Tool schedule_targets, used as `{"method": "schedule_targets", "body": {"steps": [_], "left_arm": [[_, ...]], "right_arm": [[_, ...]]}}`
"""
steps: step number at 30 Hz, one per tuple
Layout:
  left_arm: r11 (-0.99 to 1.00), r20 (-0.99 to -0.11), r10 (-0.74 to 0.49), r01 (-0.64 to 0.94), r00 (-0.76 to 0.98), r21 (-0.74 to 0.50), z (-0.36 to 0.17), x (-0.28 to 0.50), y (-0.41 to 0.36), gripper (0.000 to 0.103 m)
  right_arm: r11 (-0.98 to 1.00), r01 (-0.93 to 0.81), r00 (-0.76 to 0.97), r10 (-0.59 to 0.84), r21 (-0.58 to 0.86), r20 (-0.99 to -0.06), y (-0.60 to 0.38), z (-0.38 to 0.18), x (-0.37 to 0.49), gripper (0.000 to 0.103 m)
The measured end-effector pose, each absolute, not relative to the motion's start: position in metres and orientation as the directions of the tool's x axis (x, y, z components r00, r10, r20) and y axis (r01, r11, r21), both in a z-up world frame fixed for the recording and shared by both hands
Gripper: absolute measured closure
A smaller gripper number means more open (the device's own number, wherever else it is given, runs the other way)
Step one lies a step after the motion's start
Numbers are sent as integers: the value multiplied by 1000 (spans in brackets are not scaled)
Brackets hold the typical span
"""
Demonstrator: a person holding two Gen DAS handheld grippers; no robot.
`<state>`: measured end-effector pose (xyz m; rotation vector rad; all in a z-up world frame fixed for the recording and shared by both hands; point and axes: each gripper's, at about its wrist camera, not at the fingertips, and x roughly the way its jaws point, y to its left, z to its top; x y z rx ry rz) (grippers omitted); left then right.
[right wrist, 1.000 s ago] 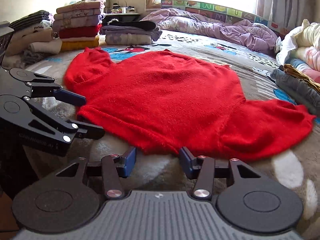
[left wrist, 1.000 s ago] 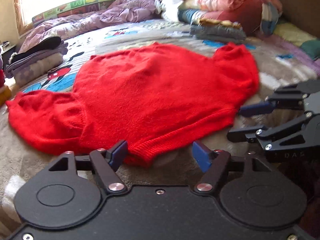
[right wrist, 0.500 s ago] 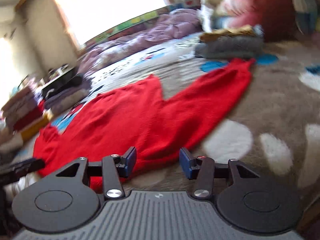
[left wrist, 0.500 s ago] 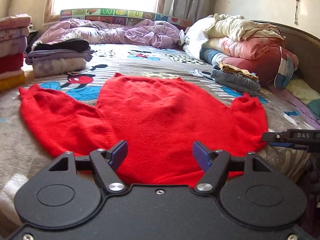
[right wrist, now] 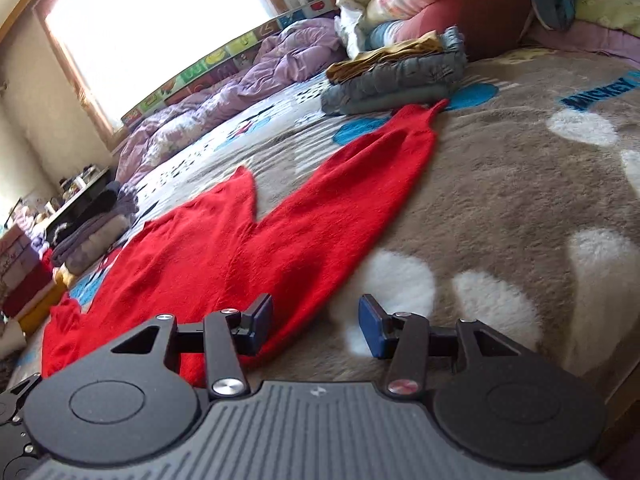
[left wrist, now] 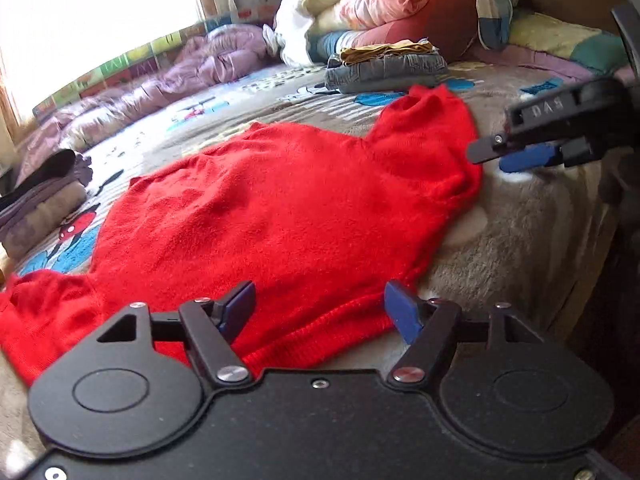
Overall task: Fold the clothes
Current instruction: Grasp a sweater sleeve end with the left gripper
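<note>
A red knit sweater (left wrist: pixel 288 216) lies spread flat on the bed, sleeves out to both sides. My left gripper (left wrist: pixel 320 312) is open and empty, just above the sweater's ribbed hem at the near edge. My right gripper (right wrist: pixel 316 326) is open and empty, low over the blanket, with its left finger over the edge of the sweater (right wrist: pixel 224 256) near the right sleeve. The right gripper also shows in the left wrist view (left wrist: pixel 504 156), beside the right sleeve's cuff end.
The sweater lies on a grey-brown fleece blanket (right wrist: pixel 520 184) with white and blue patches. Folded grey and mustard clothes (left wrist: pixel 384 66) lie behind the right sleeve. Pillows and quilts (left wrist: pixel 400 4) are piled at the headboard. Folded stacks (right wrist: pixel 92 232) sit far left. A purple quilt (right wrist: pixel 248 84) lies under the window.
Both grippers have shifted to the right along the bed's near edge. The right gripper has come down closer to the right sleeve side. The sweater has not moved.
</note>
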<state>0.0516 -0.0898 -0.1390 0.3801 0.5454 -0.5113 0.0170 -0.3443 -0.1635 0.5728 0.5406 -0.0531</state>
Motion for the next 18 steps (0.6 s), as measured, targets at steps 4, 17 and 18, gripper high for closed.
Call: {"method": "schedule_targets", "body": {"steps": [4,17,18], "left_arm": [[806,-562,-370,556,740,201,-119,62,-98,32],[604,-551,-439,687,709,403,-116,79,-246,32],[589,-557,-438,693,706,415,-119,81,-257,32]], "right_arm": [[784,222,877,100,580,-471,-365,-167,11,54],[471,338,928,-24,815,-371,-435,-191,-9,54],[449,342,930,-36,825,-366,-439,-193,-11,54]]}}
